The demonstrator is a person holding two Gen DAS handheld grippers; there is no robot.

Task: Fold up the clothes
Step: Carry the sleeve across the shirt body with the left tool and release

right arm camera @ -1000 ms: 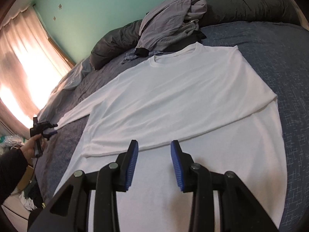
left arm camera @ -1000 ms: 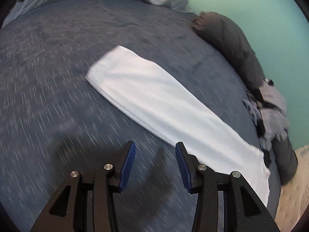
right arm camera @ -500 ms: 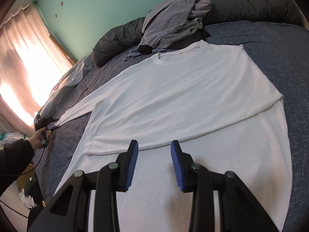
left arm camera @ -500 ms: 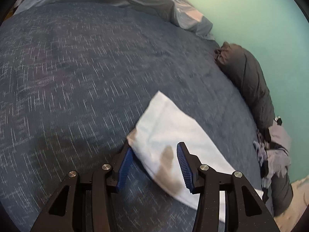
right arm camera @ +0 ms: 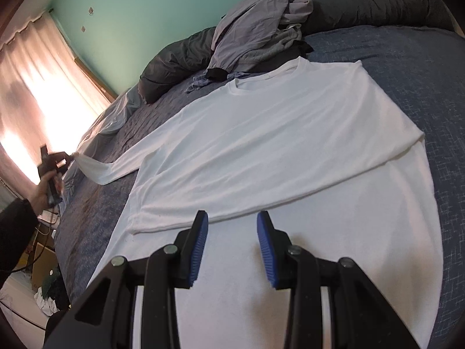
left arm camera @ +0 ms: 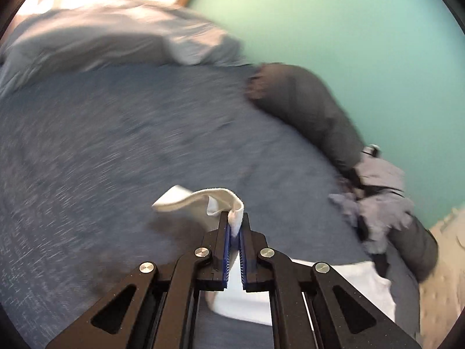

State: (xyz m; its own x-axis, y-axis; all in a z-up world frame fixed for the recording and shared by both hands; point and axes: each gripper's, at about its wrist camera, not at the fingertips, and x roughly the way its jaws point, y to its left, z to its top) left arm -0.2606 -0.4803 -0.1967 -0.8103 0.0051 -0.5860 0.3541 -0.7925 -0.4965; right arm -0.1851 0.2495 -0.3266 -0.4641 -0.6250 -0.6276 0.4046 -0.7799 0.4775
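White shirt (right arm camera: 270, 133) flat, sleeve cuff (left arm camera: 229, 200) lifted | left gripper (left arm camera: 234, 226) pinching cuff | right gripper (right arm camera: 232, 226) spread

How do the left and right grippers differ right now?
The left gripper is shut on the white shirt's sleeve cuff; the right gripper is open and holds nothing. The left lifts the cuff off the blue bedspread; the right hovers over the shirt's body. Both have blue pads.

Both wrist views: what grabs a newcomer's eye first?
The white shirt spread flat across the blue bed, one sleeve already folded over its body. Next, the left gripper shut on the other sleeve's cuff, lifting it off the bed. The right gripper hangs open over the shirt's lower part.
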